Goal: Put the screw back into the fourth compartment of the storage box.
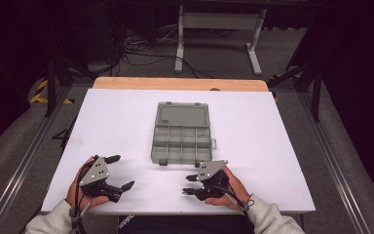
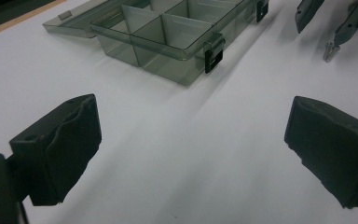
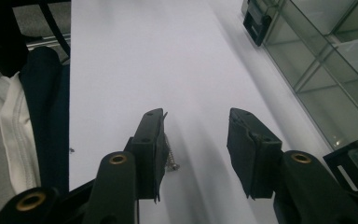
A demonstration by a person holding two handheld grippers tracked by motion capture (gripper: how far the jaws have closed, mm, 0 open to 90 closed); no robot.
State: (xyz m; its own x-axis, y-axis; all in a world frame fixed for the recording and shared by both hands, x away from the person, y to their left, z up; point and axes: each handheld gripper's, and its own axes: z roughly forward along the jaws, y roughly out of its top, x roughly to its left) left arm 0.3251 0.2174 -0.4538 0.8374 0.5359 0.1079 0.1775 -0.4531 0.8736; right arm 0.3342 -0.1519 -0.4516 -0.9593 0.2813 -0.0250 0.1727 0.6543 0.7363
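the right gripper, jaws partly open and gripping nothing, rests on the white worktop near the front right corner of the open compartment box, with a small screw lying against its left pad, while the left gripper sits wide open and empty at near left.

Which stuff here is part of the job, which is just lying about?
In the job:
- small silver metal screw, between the right claw's jaws
- open grey see-through plastic compartment box

Lying about:
- white metal desk frame
- black floor cables
- left claw, open, idle
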